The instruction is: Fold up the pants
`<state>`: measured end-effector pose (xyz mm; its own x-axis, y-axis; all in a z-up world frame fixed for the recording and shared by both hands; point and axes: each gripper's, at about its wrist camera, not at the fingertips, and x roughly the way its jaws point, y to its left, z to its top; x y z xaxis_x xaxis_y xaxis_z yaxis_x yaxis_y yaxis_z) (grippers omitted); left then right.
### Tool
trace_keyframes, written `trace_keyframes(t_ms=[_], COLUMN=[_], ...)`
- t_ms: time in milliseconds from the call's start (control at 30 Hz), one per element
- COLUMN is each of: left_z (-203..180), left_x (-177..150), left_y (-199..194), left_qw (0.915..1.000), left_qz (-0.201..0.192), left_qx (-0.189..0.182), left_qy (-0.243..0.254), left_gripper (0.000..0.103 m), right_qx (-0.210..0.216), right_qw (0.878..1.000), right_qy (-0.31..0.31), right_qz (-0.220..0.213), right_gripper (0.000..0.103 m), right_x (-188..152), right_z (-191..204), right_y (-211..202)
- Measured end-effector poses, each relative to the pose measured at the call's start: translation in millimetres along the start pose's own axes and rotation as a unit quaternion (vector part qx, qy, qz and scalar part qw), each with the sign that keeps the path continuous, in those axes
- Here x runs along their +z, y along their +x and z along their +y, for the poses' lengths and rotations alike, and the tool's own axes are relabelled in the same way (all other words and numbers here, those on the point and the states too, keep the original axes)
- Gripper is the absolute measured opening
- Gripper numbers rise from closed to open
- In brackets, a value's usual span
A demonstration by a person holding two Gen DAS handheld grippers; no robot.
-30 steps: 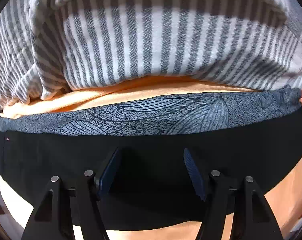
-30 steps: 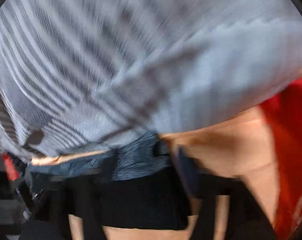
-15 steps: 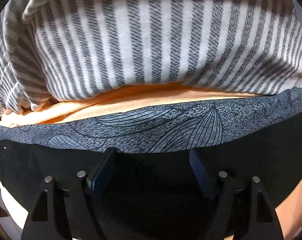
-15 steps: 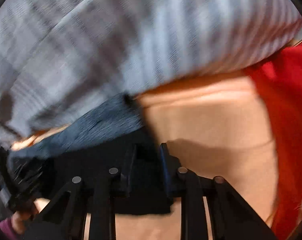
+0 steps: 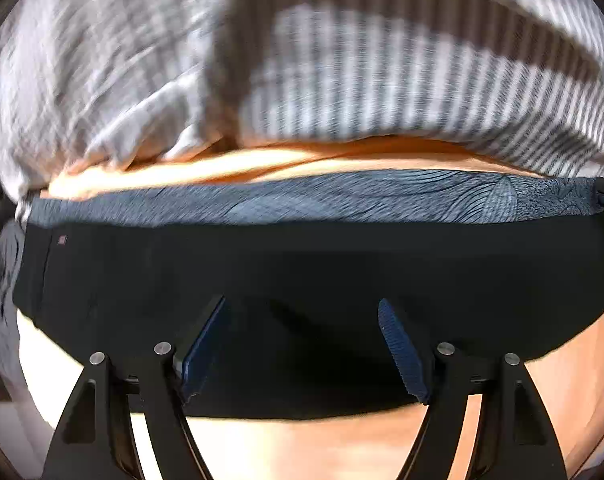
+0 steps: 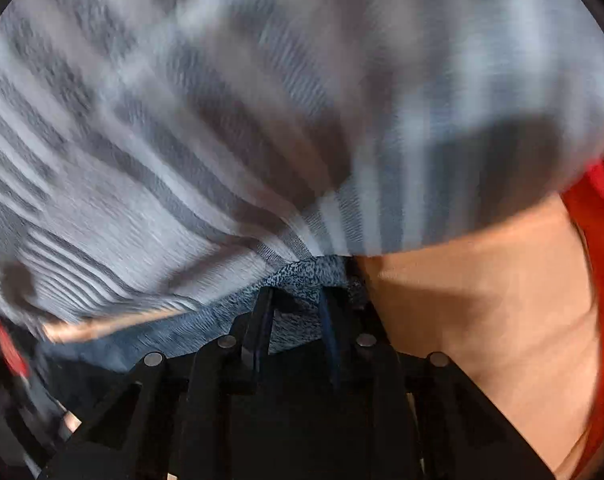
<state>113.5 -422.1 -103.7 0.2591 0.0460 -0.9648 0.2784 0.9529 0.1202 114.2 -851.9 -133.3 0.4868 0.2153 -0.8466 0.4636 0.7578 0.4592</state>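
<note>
The striped cloth fills the upper half of both wrist views, a bunched grey-and-white heap lying just beyond the pants and overhanging their far edge. Below it the tabletop shows as a bare, warm-toned surface, widest to the right in the right wrist view, where a red thing borders it.

The pants lie flat across the tabletop as a dark band, with a blue-grey leaf-printed band running along their far edge. A strip of tabletop shows between that band and the striped cloth.

The left hand-held gripper hangs over the middle of the black fabric, jaws wide apart and holding nothing. The right hand-held gripper is at the right end of the printed band, its jaws narrow with the cloth between them. They are easing slightly apart, and blur hides whether the pads press on the fabric.

I judge the step to be taking hold of the pants' far edge for a fold. The right end is nearly in hand; the left has yet to take a matching hold. The next move calls for both holds at the same edge, so the fold stays square.

Room is tight at the far side, where the striped cloth may snag. The near side and the right offer free tabletop to draw the fabric toward.
</note>
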Motion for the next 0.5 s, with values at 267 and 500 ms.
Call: trace_keyframes(t_ms=[267,500], left_z=[78.8,149.6], left_x=[-15.5,17.7], left_y=[-2.8,19.0], left_qw=[0.9996,0.9992], left_qz=[0.006,-0.025], left_qx=[0.009,0.029], left_qy=[-0.028,-0.014], left_gripper=[0.077,0.077], right_qx=[0.093,0.156], right_qw=[0.996,0.985], right_qy=[-0.008,-0.032], right_qz=[0.007,0.072], right_gripper=[0.071,0.071], right_x=[-63.6,-181.6], right_z=[29.9,113.2], right_y=[-57.8,-32.4])
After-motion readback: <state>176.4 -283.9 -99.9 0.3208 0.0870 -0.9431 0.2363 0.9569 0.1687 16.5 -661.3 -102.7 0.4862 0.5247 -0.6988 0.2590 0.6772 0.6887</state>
